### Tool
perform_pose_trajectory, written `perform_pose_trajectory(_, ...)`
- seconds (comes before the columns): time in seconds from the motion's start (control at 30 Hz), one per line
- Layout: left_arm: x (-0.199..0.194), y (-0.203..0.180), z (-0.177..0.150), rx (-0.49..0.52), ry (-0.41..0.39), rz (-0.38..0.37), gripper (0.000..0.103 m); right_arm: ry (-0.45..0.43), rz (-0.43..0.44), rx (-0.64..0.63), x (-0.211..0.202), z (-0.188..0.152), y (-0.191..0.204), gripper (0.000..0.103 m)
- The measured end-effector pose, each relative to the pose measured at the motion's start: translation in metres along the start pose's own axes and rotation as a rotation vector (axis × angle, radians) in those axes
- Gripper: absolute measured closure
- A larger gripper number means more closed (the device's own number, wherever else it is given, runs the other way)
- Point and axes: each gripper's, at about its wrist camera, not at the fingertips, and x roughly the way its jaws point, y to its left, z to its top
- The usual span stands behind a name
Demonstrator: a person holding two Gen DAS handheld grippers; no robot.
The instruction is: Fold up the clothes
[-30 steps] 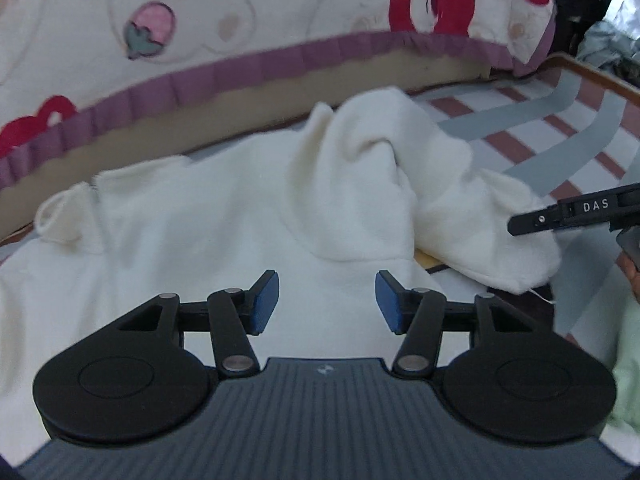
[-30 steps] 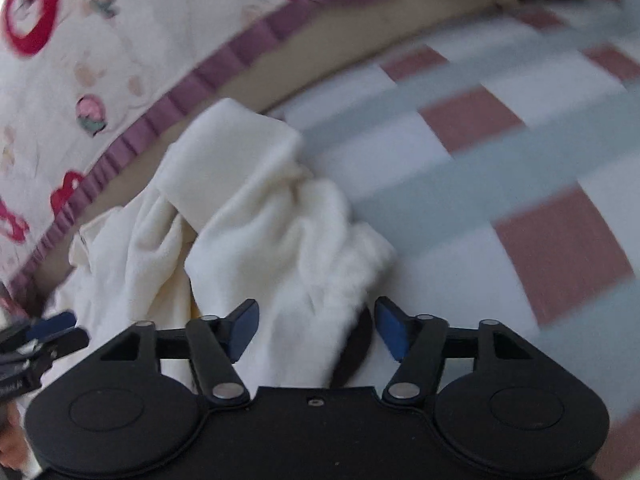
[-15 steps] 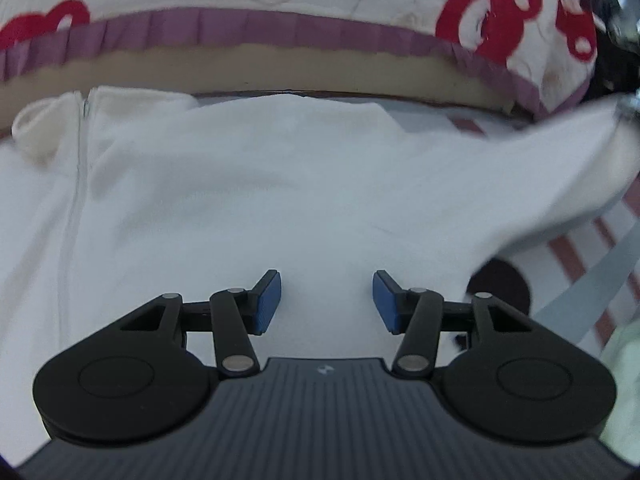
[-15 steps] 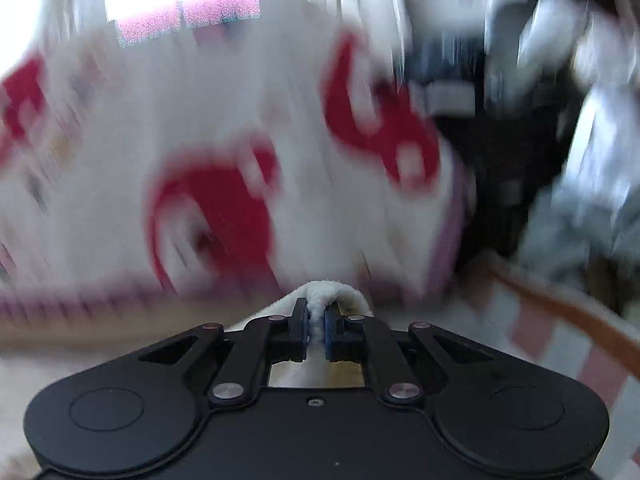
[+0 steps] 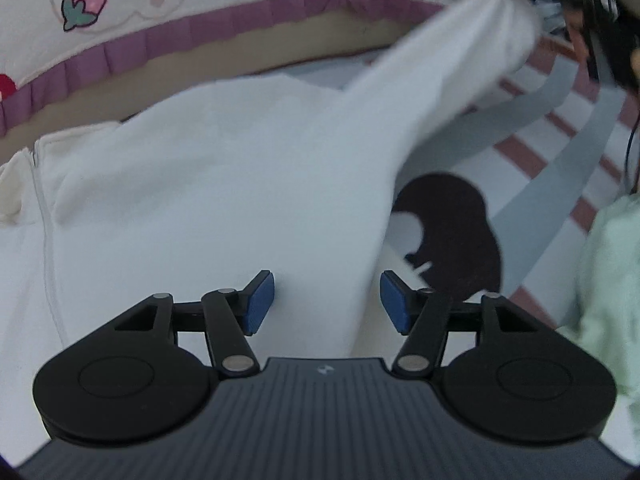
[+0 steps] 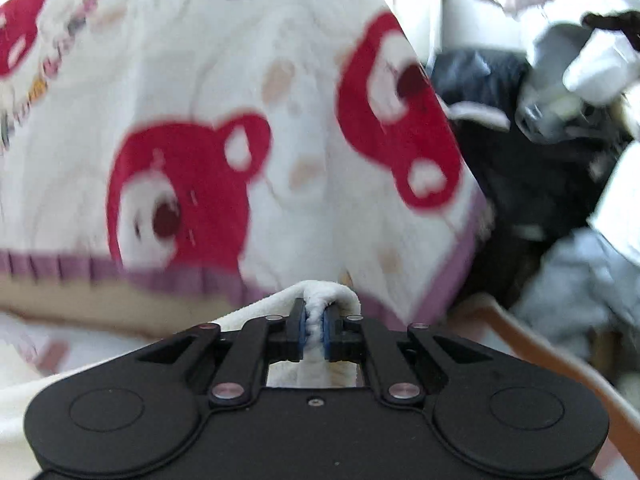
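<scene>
Between the blue pads of the right gripper (image 6: 314,326) a ridge of cream fabric is pinched tight, the jaws drawn almost together on it; this is the end of a sleeve (image 5: 452,68) of the white zip-up garment (image 5: 208,184), which the left wrist view shows stretched up and away to the far right, lifted clear of the bed. From the clamped fold the cloth falls back under the right gripper's body and spreads out to the lower left. Low over the garment's body hangs the left gripper (image 5: 327,302), its jaws set wide apart and holding nothing, with the cloth's right edge running between its two pads. The garment lies spread flat on the bed, its zipper (image 5: 48,240) running down the left side and its collar bunched at the far left. Beside the garment's right edge, on the striped sheet (image 5: 560,168) of grey, white and dull red, sits a dark brown printed shape (image 5: 460,232). Beyond the garment rises a bear-print blanket (image 6: 248,120) in cream with red bears, strawberries and a purple ruffled hem. A pale green sleeve (image 5: 608,280) of the person shows at the right edge of the left view, and past the blanket's corner in the right view lies a blurred heap of dark and grey clothes (image 6: 552,160).
</scene>
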Motion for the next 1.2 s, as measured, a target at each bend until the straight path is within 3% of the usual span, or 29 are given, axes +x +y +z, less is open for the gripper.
perform_pose_trajectory(0.07,0.007,0.004,-0.004,-0.026,0.036,0.062,0.049,0.057,-0.001,-0.068,0.021,0.002,0.016,0.068)
perform_pose_trajectory(0.13,0.006,0.014,-0.009,-0.078,0.044,0.079,0.057,0.162,-0.026,-0.123,0.036,-0.004,0.033,0.067)
perform_pose_trajectory(0.17,0.004,0.020,-0.011,-0.111,0.041,0.075,0.057,0.185,-0.021,-0.114,0.035,-0.006,0.041,0.061)
perform_pose_trajectory(0.3,-0.007,0.042,-0.018,-0.264,0.007,0.017,0.055,0.206,0.154,0.068,-0.006,-0.020,0.067,0.044)
perform_pose_trajectory(0.53,-0.021,0.040,-0.019,-0.259,-0.037,0.082,0.059,0.454,0.396,0.319,-0.045,-0.067,0.127,0.043)
perform_pose_trajectory(0.6,-0.025,0.044,-0.018,-0.249,-0.056,0.092,0.069,0.508,0.448,0.343,-0.054,-0.076,0.149,0.043)
perform_pose_trajectory(0.73,-0.045,0.053,-0.023,-0.250,-0.052,0.114,0.068,0.572,0.587,0.341,-0.074,-0.074,0.194,0.043)
perform_pose_trajectory(0.8,-0.061,0.060,-0.031,-0.219,-0.052,0.168,0.069,0.601,0.648,0.306,-0.086,-0.070,0.217,0.043)
perform_pose_trajectory(0.87,-0.081,0.071,-0.043,-0.179,-0.053,0.246,0.069,0.602,0.683,0.234,-0.101,-0.060,0.238,0.043)
perform_pose_trajectory(1.03,-0.135,0.131,-0.086,-0.247,-0.014,0.373,0.069,0.541,0.747,0.073,-0.135,-0.026,0.290,0.043)
perform_pose_trajectory(1.13,-0.173,0.164,-0.116,-0.306,0.022,0.395,0.069,0.506,0.802,-0.015,-0.157,-0.009,0.324,0.043)
perform_pose_trajectory(1.2,-0.196,0.175,-0.132,-0.280,0.023,0.443,0.069,0.482,0.838,-0.074,-0.171,0.002,0.347,0.042)
